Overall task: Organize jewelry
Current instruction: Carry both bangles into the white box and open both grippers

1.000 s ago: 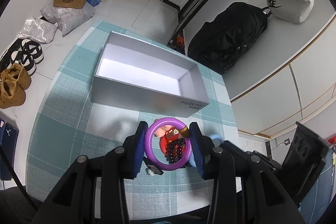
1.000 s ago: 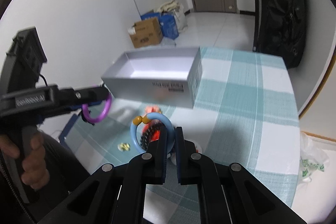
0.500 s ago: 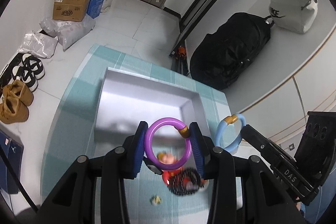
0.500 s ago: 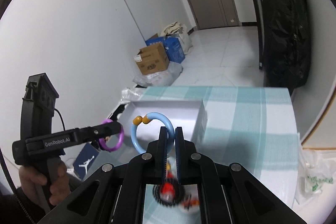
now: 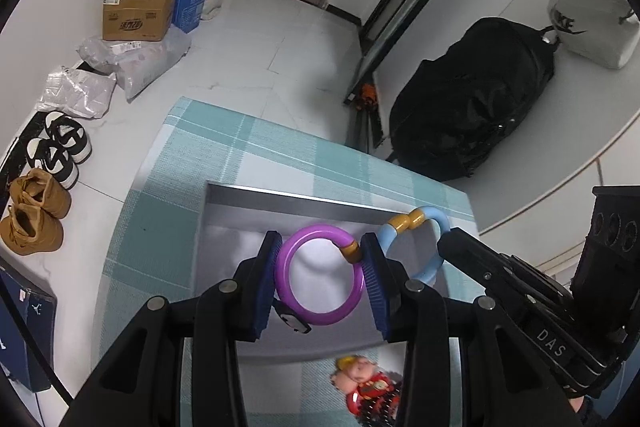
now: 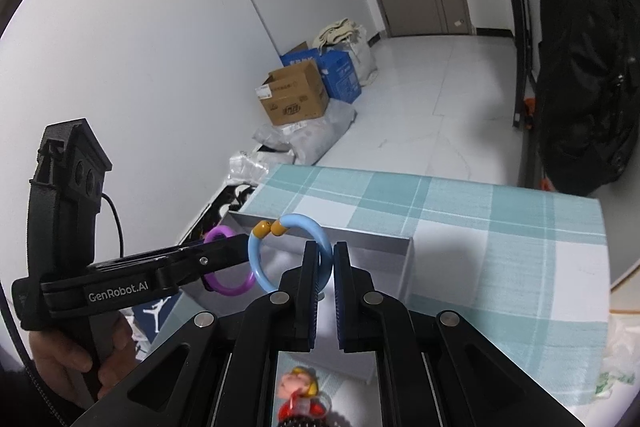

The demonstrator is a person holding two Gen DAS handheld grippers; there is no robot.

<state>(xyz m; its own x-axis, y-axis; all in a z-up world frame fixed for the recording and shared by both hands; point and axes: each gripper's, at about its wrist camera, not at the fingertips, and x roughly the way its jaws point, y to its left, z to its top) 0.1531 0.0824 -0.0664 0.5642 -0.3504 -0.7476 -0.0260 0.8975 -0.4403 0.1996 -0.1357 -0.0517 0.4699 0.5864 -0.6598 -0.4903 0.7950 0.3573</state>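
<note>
Both bracelets have been carried from above the counter [image 5: 248, 147] to over the grey box [image 5: 224, 251]. The purple bracelet [image 5: 320, 277] is clamped in the left hand-held gripper [image 5: 322, 277], the blue bracelet [image 6: 290, 251] pinched in the right hand-held gripper [image 6: 326, 267]. Releasing into the box seems next.

Blue bangle [image 6: 290, 251] between narrow jaws, above grey box [image 6: 372, 243].

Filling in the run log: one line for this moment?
left gripper: purple bangle | right gripper: blue bangle | both over box
</note>
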